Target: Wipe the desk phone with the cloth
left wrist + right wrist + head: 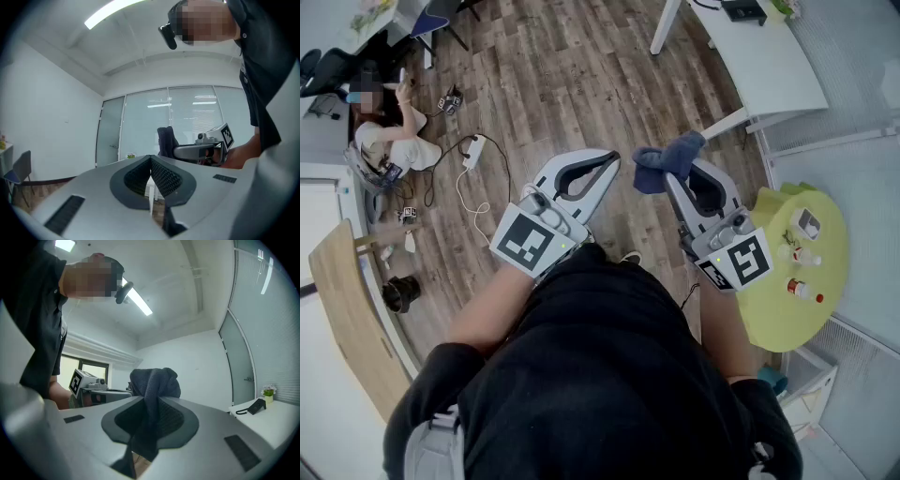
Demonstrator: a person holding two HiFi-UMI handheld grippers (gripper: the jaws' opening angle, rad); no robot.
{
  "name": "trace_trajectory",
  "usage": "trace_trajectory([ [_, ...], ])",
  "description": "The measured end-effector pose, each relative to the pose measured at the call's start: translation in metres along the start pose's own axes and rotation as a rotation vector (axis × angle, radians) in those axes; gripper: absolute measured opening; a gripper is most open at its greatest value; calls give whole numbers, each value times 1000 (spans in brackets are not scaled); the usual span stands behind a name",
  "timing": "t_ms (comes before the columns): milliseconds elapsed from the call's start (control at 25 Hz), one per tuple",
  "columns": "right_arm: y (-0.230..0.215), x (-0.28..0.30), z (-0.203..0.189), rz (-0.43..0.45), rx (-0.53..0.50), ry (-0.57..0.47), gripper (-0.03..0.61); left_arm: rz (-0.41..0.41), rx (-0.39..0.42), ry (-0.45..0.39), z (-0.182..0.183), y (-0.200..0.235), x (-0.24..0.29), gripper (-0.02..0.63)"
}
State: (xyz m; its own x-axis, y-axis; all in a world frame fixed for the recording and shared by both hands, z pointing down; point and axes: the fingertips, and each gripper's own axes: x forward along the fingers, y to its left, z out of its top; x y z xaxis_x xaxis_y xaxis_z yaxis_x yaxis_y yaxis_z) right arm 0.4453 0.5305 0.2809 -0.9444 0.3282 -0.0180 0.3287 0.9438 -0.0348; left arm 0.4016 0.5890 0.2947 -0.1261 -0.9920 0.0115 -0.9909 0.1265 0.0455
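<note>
My right gripper (668, 175) is shut on a dark blue cloth (667, 159), which bunches above the jaw tips. In the right gripper view the cloth (154, 383) fills the gap between the pads and hangs below them. My left gripper (613, 157) is shut with nothing in it; its ribbed pads (161, 176) meet. Both grippers are held in the air in front of the person's body, tips close together. A dark desk phone (254, 406) lies on a white desk at the far right, and shows small at the top of the head view as a dark desk phone (742, 9).
The white desk (769, 66) stands at the top right. A round yellow-green table (825, 309) with small bottles is at the right. A person (389, 141) sits on the wood floor at upper left beside a power strip (472, 150) and cables. A wooden board (347, 309) leans at left.
</note>
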Motion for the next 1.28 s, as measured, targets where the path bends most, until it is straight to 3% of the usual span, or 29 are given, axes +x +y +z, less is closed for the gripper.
trace_trajectory([
  [440,1,3,-5,0,26,-8,95,25,3,-6,-3,5,-8,9],
  [920,0,55,-10,15,43,2,95,50,-29,-14,-10,59,-26,9],
  [1280,-39,87,-14,48,41,-5,95,75,-14,-10,-9,96,7,9],
])
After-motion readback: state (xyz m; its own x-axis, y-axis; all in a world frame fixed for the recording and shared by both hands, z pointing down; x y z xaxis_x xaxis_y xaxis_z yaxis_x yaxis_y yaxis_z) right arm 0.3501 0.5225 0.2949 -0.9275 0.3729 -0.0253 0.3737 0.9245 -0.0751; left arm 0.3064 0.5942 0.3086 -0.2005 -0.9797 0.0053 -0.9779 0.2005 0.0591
